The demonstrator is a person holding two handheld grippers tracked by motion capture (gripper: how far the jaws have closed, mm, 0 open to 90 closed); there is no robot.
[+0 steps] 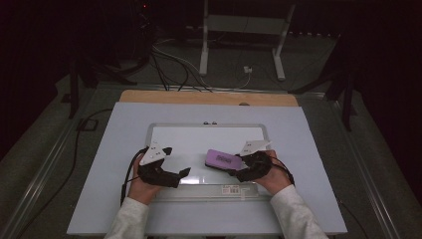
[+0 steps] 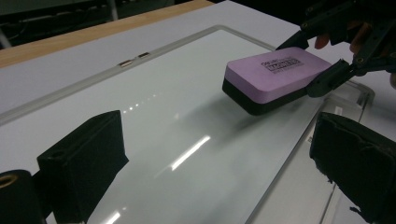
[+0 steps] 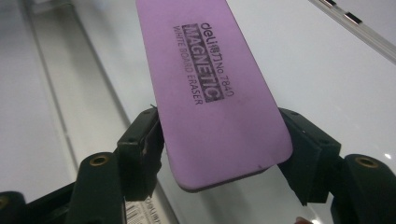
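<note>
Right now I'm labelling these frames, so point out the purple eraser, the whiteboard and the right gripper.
purple eraser [image 3: 210,93], right gripper view, its printed top face.
whiteboard [image 1: 152,130], high view, its frame's left edge.
right gripper [image 2: 312,65], left gripper view, midway between its fingers.

Purple eraser [image 3: 212,88] has black print on top: "deli No. 7840", then "MAGNETIC" in a dark bar, then "WHITE BOARD ERASER". Barcode sticker [image 1: 230,189] on the whiteboard [image 1: 199,142] frame, too small to read.
</note>
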